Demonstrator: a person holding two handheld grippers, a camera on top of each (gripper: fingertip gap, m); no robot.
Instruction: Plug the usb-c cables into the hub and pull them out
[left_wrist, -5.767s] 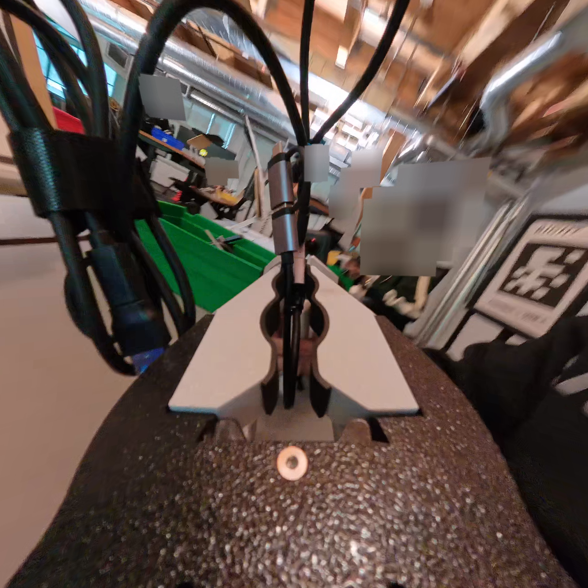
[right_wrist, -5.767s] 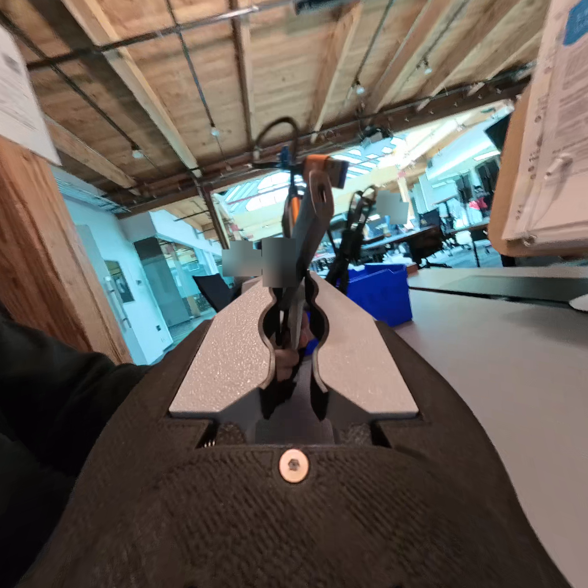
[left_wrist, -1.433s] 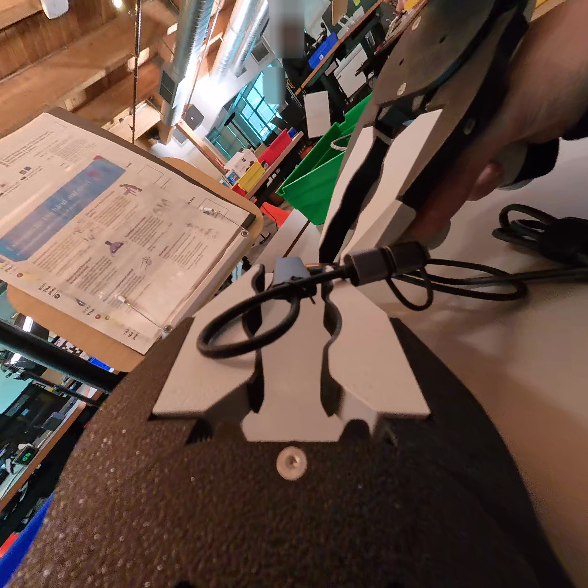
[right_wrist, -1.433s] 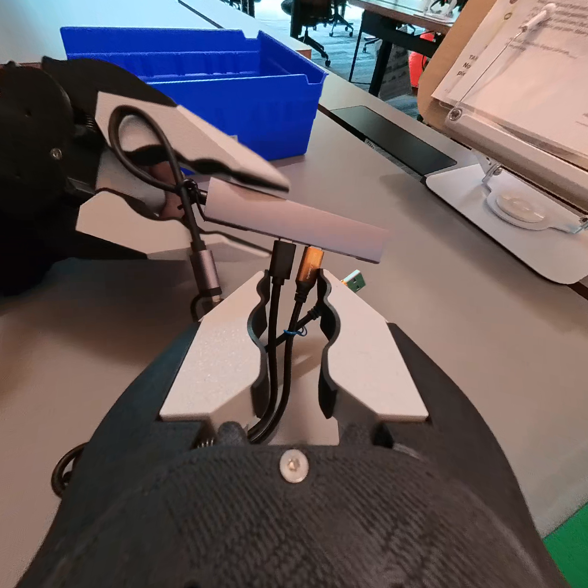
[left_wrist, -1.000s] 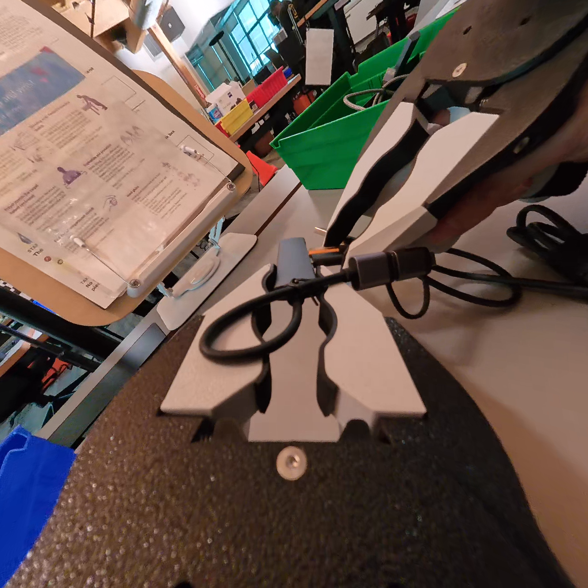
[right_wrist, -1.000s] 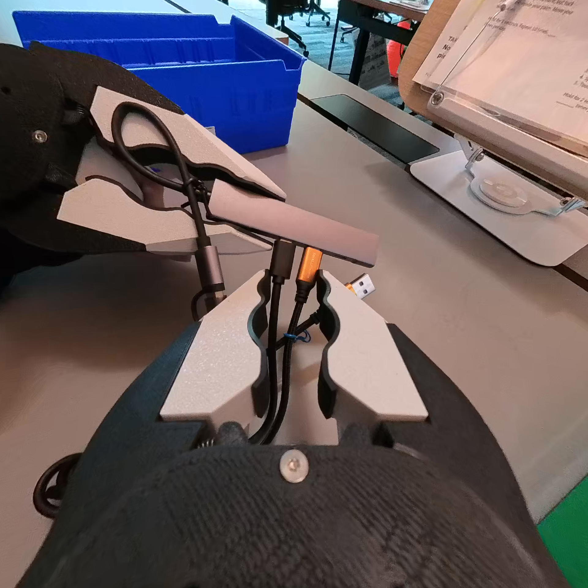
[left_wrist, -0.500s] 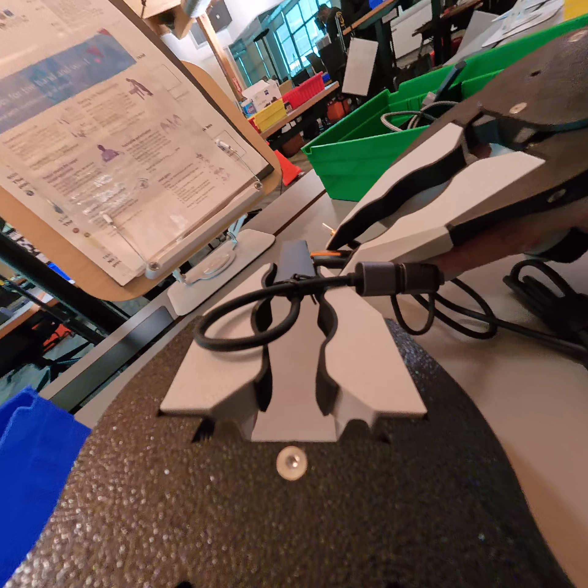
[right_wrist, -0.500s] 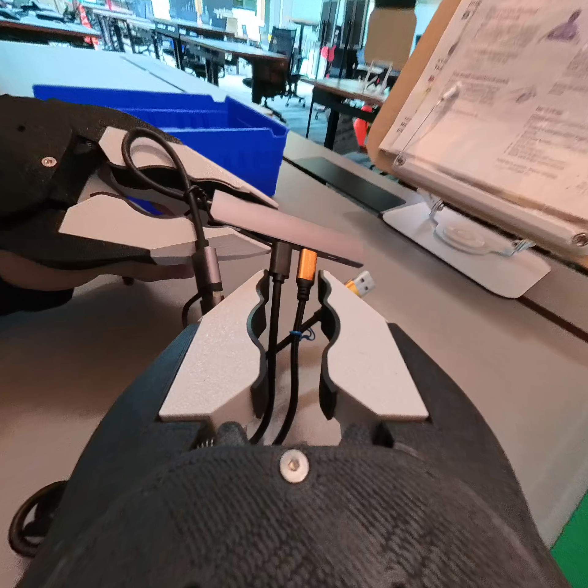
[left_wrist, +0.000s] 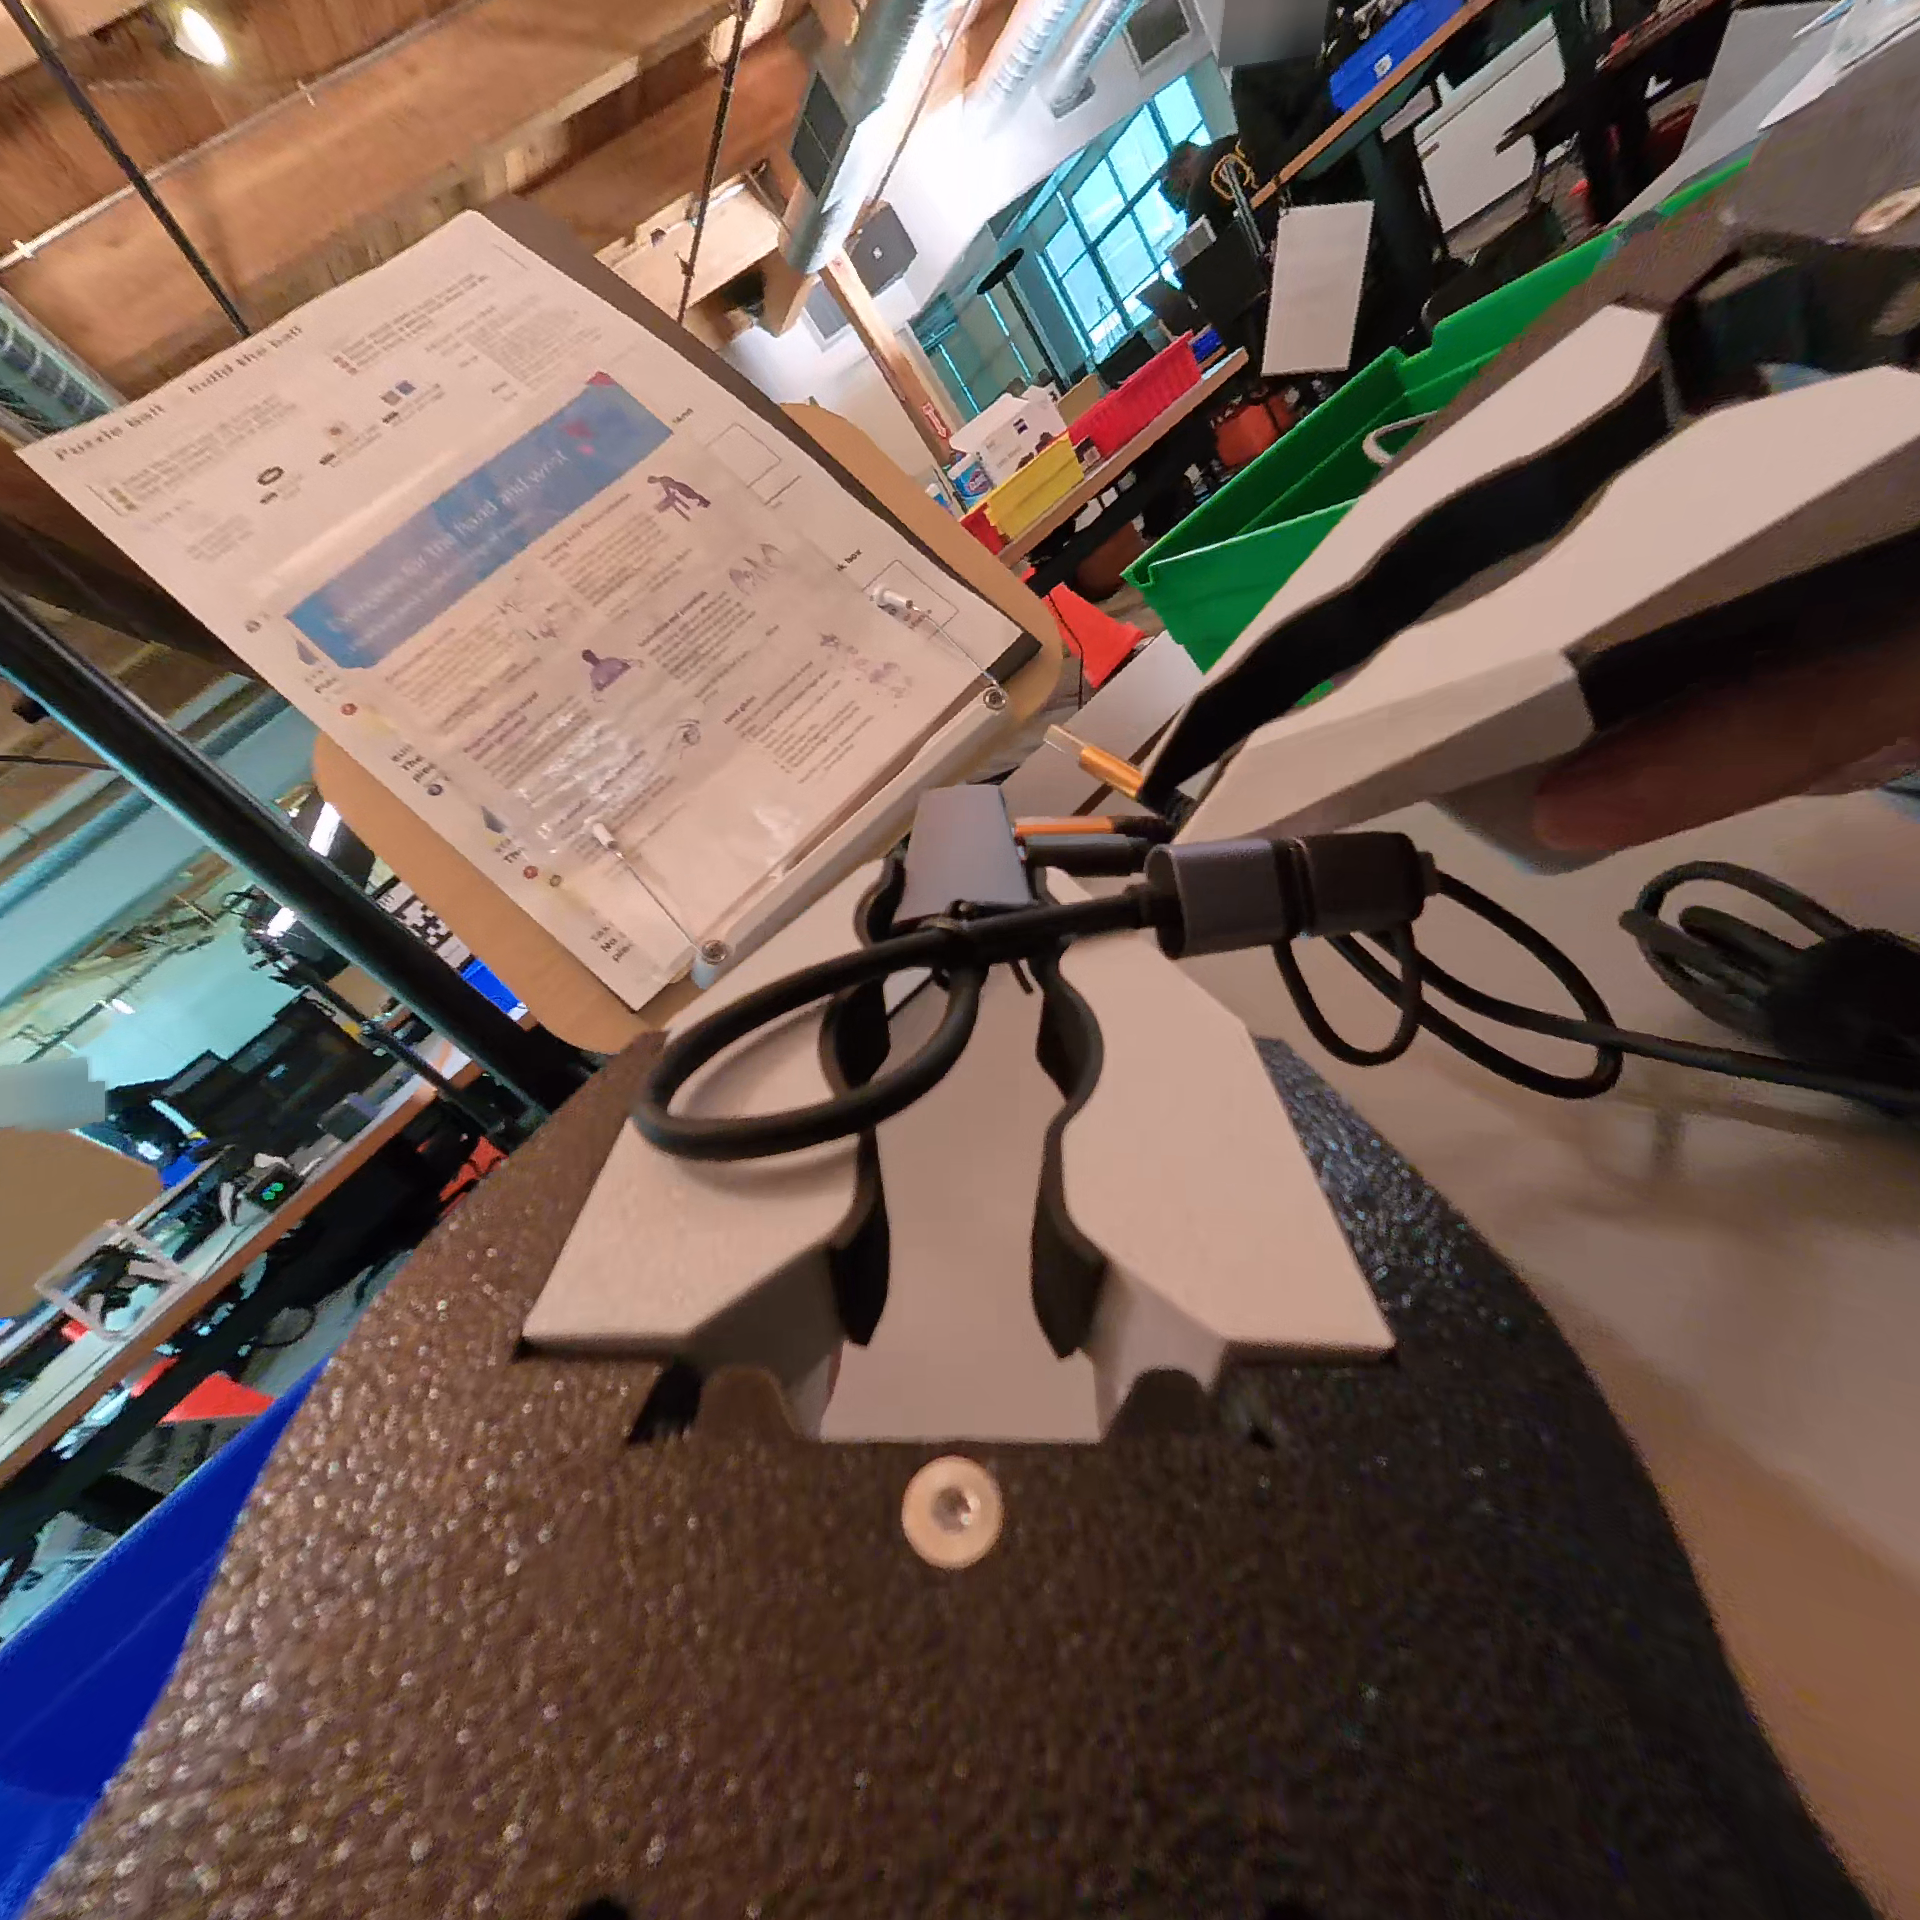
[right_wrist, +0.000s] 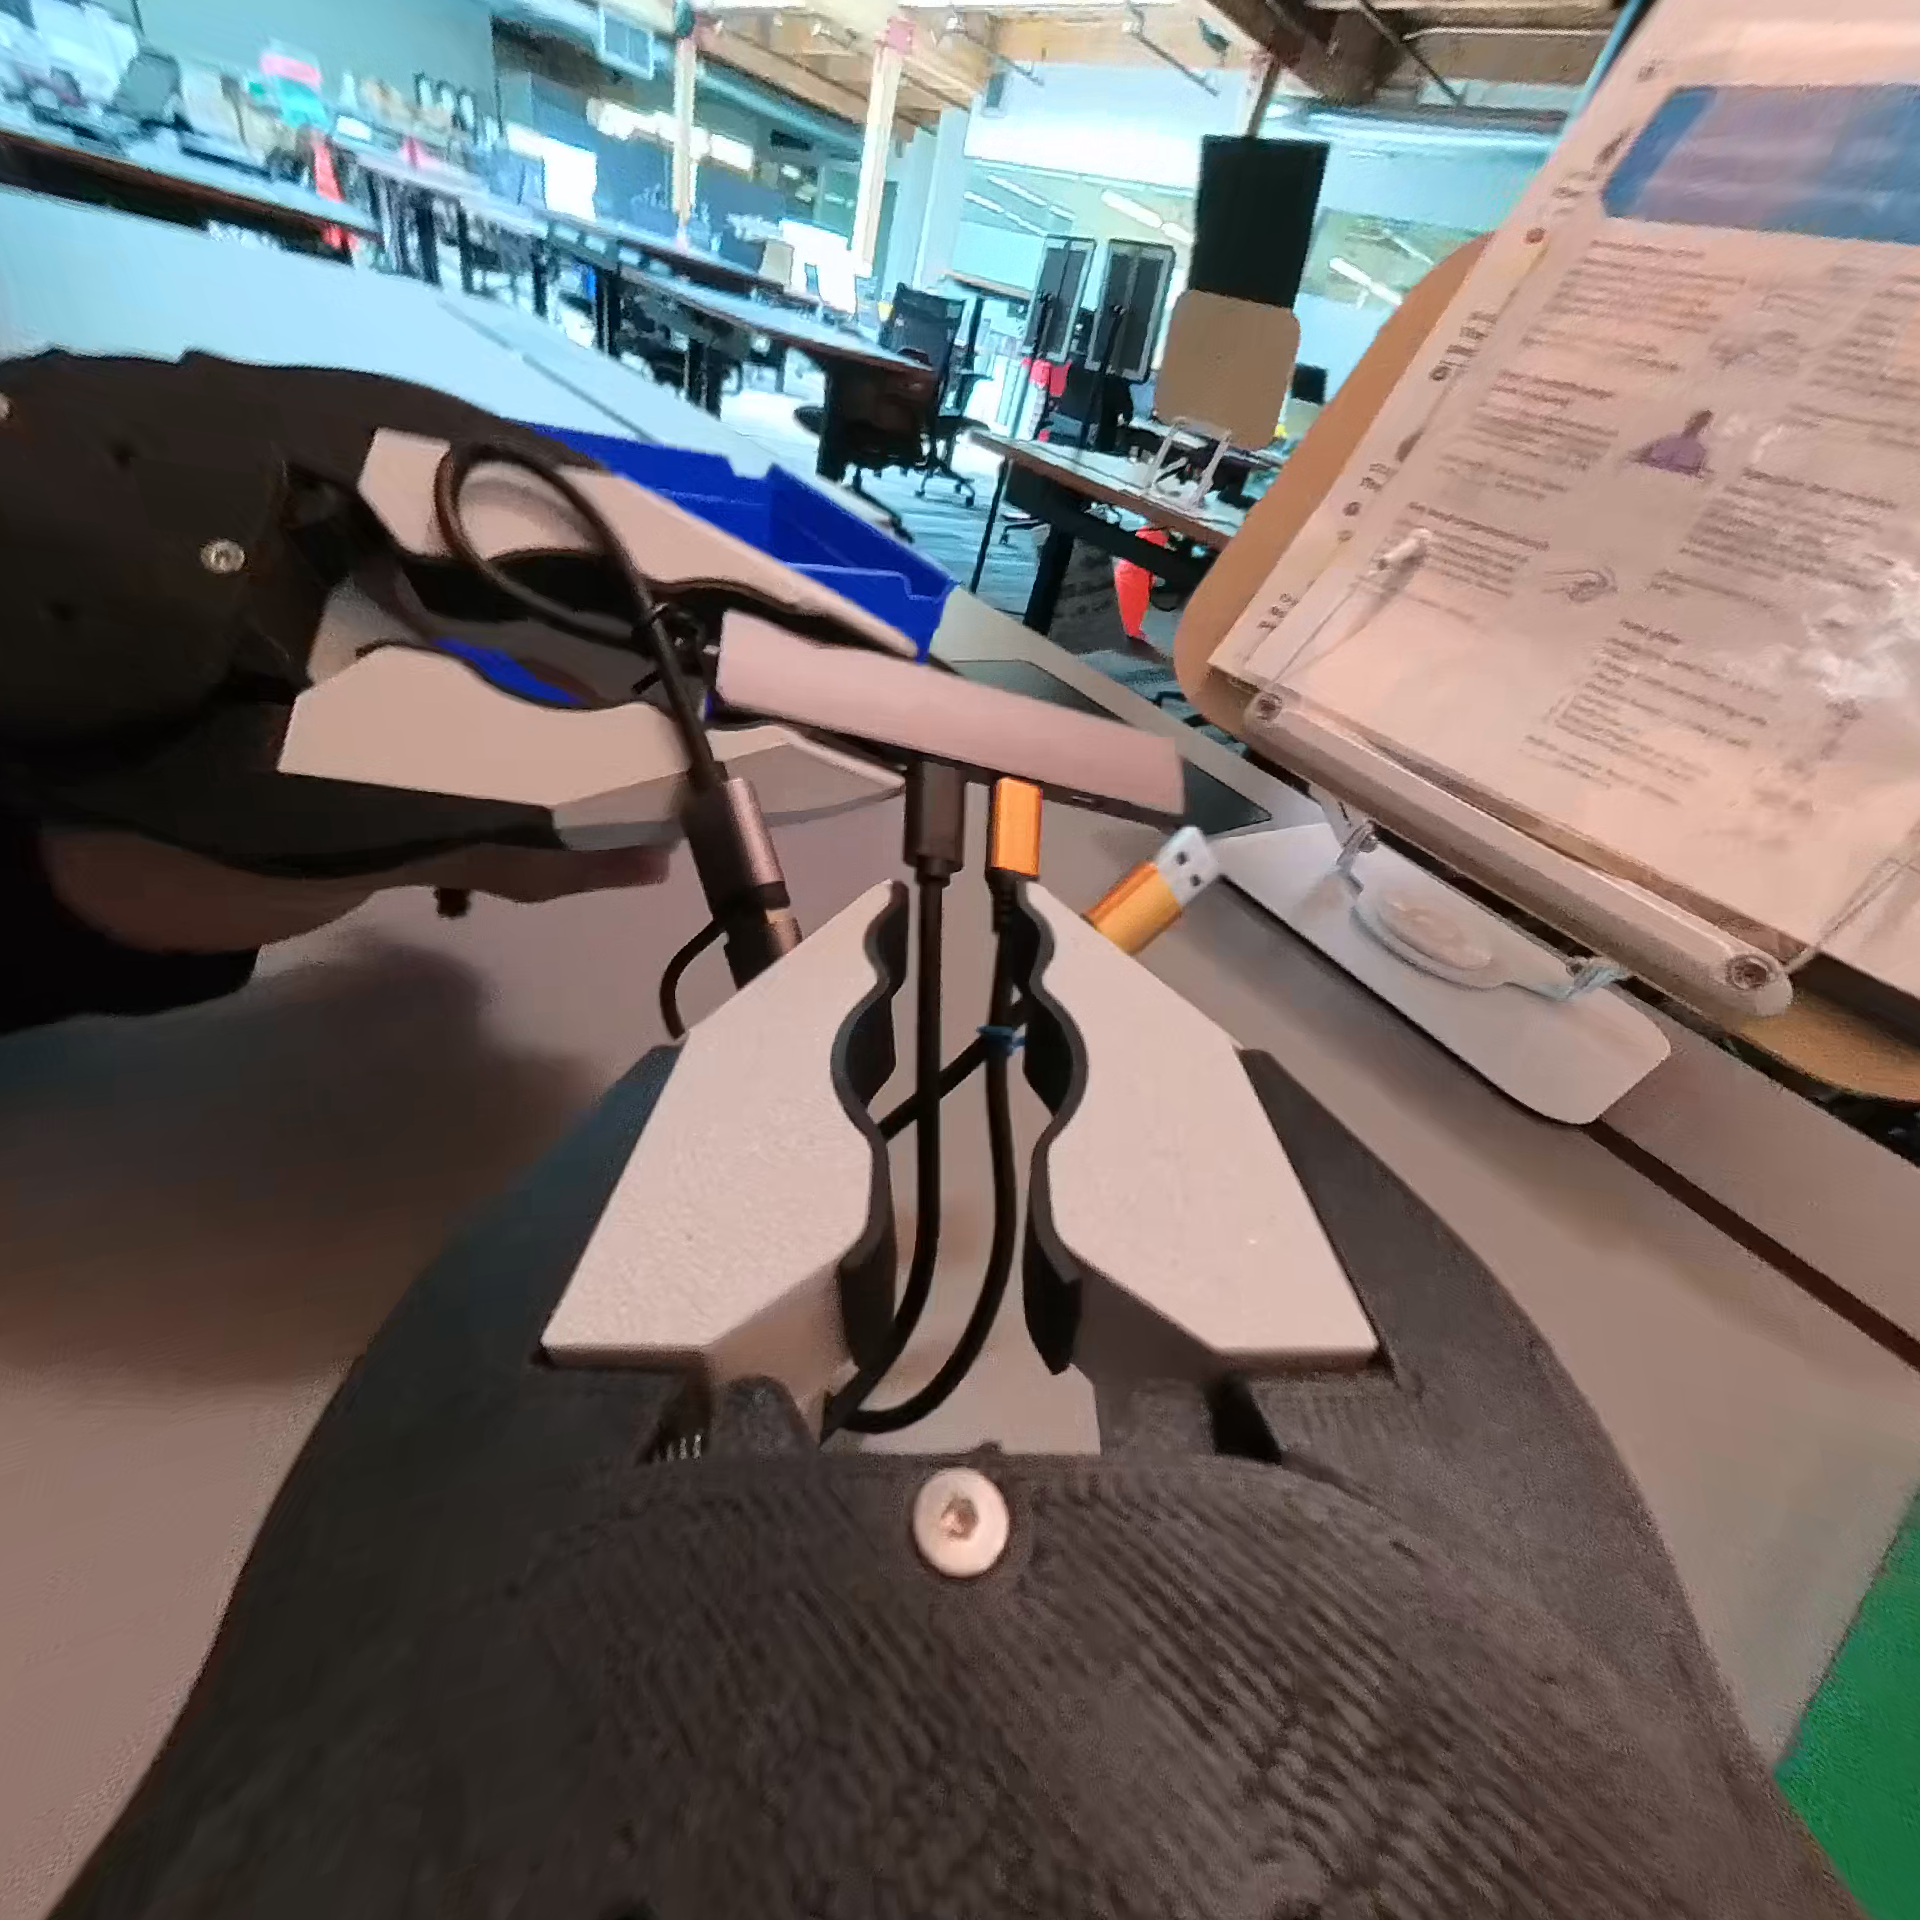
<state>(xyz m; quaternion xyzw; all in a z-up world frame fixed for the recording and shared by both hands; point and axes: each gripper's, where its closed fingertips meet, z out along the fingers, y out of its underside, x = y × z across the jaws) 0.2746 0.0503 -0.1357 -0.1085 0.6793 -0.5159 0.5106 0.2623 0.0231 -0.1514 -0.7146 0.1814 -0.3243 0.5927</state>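
hub (right_wrist: 940, 722) is held clear of the counter (right_wrist: 1351, 1299) by the left gripper (left_wrist: 961, 940), fingers closed on its tail end so the ports face out. two plugs, black (right_wrist: 935, 821) and orange (right_wrist: 1013, 826), sit seated. right gripper (right_wrist: 956, 940) fingers stand part-open around both cables, gripping nothing, seemingly placed for pulling.

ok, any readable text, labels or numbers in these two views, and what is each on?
Sheet: printed headings, body text and small figures under a clear cover; mostly blurred, and I don't copy out page wording.
Hub: no marking visible.
Plugs: no marking visible.
Far box: label too small to read.
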